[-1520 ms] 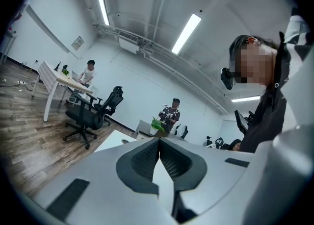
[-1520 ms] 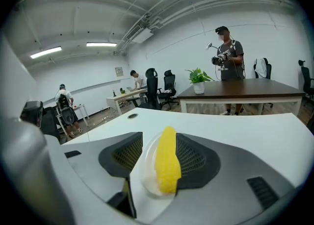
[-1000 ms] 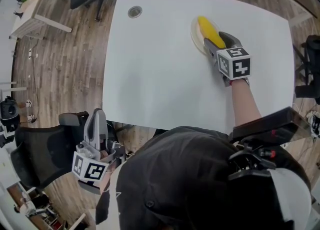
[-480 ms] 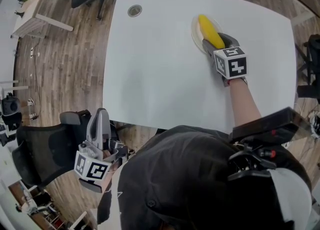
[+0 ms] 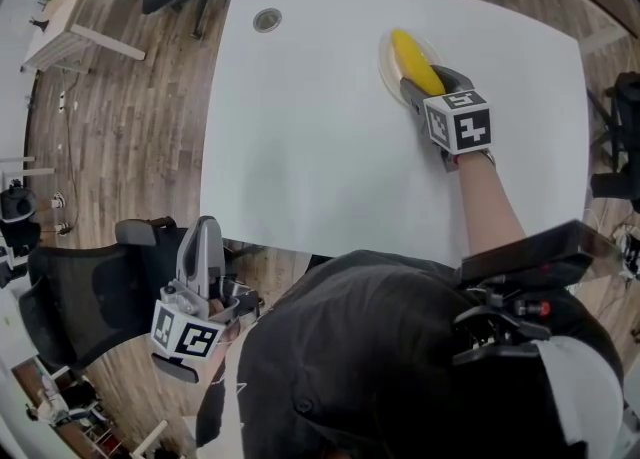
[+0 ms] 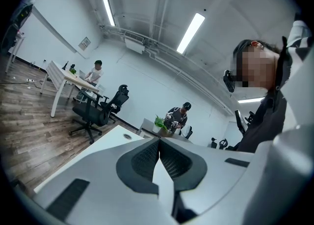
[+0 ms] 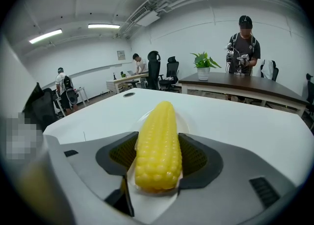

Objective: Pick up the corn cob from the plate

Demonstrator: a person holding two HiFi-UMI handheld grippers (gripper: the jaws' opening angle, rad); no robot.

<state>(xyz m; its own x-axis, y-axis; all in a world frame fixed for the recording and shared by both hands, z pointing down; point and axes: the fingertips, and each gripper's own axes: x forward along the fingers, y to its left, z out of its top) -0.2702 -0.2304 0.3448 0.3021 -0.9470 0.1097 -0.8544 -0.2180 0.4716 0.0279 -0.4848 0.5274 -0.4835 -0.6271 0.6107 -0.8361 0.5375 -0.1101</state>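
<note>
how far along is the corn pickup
Done: the right gripper is at the plate, jaws pressed on both sides of the corn cob. In hand: the grasp. Left: the lift, since the cob lies on the plate. The left gripper hangs shut, off the table.

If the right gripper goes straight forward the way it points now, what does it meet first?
The yellow corn cob, lying between its jaws on the white plate. The right gripper seems closed on it, so it would probably push it along.
</note>
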